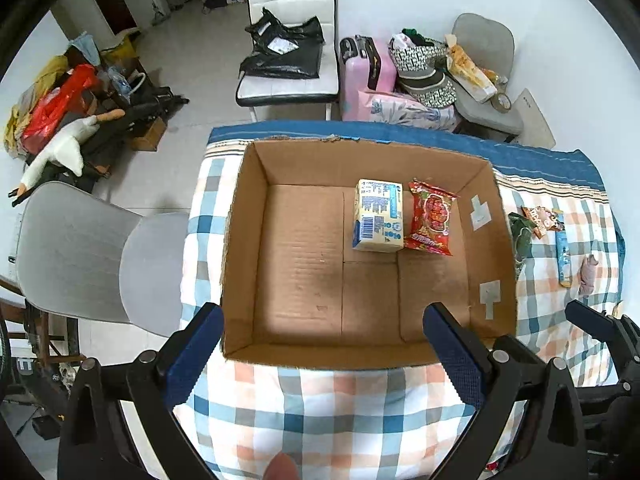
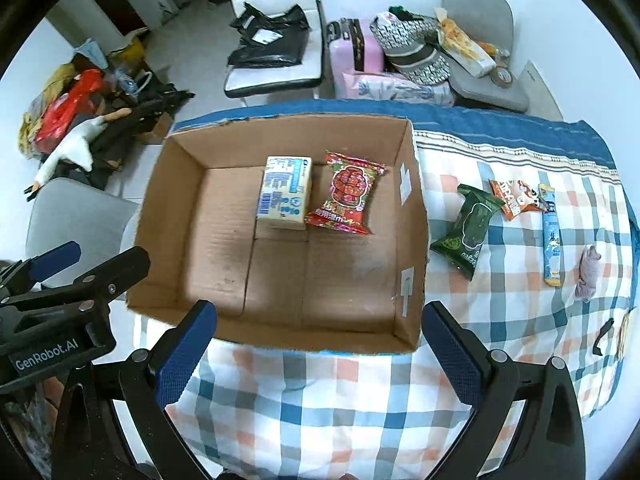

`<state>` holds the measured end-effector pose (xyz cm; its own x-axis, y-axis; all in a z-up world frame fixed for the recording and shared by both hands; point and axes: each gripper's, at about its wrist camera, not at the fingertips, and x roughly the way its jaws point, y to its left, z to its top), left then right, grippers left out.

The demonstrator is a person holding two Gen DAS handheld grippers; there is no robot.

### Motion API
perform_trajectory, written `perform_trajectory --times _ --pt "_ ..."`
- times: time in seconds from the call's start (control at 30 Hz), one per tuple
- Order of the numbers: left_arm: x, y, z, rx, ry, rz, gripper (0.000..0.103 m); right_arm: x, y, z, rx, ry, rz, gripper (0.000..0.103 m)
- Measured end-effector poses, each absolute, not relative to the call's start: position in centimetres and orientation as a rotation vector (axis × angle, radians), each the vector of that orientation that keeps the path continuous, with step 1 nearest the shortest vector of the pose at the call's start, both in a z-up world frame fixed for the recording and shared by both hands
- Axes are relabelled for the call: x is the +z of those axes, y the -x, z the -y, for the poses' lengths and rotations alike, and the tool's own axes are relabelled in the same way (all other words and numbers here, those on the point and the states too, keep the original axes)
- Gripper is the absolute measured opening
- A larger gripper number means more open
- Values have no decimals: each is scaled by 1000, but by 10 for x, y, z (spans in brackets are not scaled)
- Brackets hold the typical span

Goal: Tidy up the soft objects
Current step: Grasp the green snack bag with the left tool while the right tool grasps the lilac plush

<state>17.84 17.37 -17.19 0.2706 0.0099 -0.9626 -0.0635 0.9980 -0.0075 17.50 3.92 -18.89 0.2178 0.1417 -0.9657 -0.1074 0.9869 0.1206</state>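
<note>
1. I've got the left gripper (image 1: 324, 350) low in the left wrist view, jaws spread wide with nothing between them, hanging over the near wall of the cardboard box (image 1: 320, 354).
2. My right gripper (image 2: 320, 348) is the same story in the right wrist view: jaws spread, nothing held, sitting at the near edge of the box (image 2: 416, 216).
3. The box is open-topped and rests on the checked cloth (image 2: 320, 408) covering the table.
4. Inside, toward the far right of the box floor, a pale yellow tissue pack (image 1: 378, 216) lies flat, with a red snack packet (image 1: 430, 218) touching its right side.
5. The right wrist view shows both clearly: tissue pack (image 2: 285, 198), red packet (image 2: 346, 198), side by side.
6. Outside the box, right of centre in the right wrist view, a green packet (image 2: 466, 232) lies on the cloth just beside the box's right wall.
7. Further right I see an orange packet (image 2: 514, 198), then a slim blue stick pack (image 2: 551, 240), lying lengthwise.
8. Near the right edge of that frame there's a small greyish-pink soft lump (image 2: 586, 272); I can't tell what it is.
9. At the left edge of the right wrist view, the left gripper's black frame pokes in.
</note>
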Motion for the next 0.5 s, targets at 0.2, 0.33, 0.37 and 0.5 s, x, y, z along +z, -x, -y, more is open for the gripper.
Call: perform_trajectory --times 0.2,0.33,0.37,0.5 --pt "-151 -170 -150 77 58 -1269 102 -175 -169 -13 224 -74 -1326 103" --pt "-139 -176 -114 67 49 -1250 102 -169 -170 29 220 -120 -1324 103" --pt "-137 -180 -102 60 42 -1240 102 -168 -172 40 213 -133 -1324 103" --pt "-137 -204 -41 -10 4 -1243 102 -167 -181 104 142 -162 -1317 103"
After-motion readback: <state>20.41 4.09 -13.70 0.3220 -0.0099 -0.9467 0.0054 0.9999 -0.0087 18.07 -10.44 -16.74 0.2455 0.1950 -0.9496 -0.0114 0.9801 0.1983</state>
